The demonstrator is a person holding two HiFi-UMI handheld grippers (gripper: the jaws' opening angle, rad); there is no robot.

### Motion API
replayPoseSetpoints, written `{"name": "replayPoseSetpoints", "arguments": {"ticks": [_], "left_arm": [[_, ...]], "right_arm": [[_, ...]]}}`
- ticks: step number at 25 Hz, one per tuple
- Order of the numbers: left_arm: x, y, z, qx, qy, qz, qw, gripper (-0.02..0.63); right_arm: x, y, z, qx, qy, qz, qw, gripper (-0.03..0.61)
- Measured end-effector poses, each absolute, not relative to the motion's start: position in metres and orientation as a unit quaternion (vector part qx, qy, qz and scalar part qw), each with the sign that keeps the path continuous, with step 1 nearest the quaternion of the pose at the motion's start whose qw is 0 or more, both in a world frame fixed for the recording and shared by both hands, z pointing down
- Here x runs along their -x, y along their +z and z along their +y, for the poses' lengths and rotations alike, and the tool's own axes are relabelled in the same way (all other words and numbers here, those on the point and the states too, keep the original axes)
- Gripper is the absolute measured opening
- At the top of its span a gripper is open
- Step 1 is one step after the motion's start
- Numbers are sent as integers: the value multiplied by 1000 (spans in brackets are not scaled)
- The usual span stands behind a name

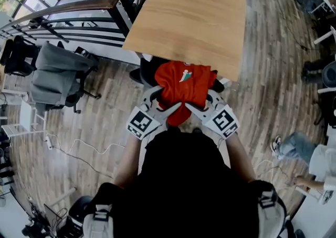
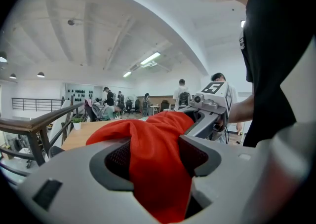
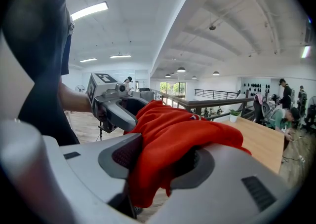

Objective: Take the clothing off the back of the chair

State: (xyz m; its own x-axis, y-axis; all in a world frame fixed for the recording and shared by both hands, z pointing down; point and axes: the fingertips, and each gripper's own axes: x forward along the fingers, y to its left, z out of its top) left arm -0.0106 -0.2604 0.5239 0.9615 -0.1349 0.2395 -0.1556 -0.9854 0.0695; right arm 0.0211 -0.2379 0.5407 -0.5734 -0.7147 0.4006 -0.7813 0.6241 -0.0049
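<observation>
A red shirt (image 1: 184,82) with a small white and green logo hangs over the back of a black chair (image 1: 146,72) pushed under the wooden table (image 1: 194,17). My left gripper (image 1: 173,109) and right gripper (image 1: 191,107) meet at the shirt's near lower part, side by side. In the left gripper view the red cloth (image 2: 158,134) fills the gap between the jaws of the left gripper (image 2: 155,158), and the pads press on it. The right gripper view shows the right gripper (image 3: 163,161) the same way, shut on a bunched fold of the shirt (image 3: 182,129).
Another chair draped with a grey jacket (image 1: 55,72) stands to the left by a dark railing (image 1: 79,22). A white cable (image 1: 79,148) trails over the wood floor. A person (image 1: 310,161) sits at the right edge.
</observation>
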Motion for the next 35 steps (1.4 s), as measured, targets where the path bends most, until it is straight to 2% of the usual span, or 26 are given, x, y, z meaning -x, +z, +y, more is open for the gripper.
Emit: {"name": "replayPoseSetpoints", "arguments": {"ticks": [22, 28, 35], "left_arm": [[10, 516, -245, -988, 115, -95, 34, 268], [16, 515, -245, -986, 107, -111, 60, 264], [20, 503, -246, -985, 97, -128, 57, 261]], "right_arm": [[-20, 538, -225, -415, 70, -887, 191, 169], [-15, 533, -228, -403, 66, -893, 190, 167], [-12, 522, -229, -395, 62, -898, 182, 164]]}}
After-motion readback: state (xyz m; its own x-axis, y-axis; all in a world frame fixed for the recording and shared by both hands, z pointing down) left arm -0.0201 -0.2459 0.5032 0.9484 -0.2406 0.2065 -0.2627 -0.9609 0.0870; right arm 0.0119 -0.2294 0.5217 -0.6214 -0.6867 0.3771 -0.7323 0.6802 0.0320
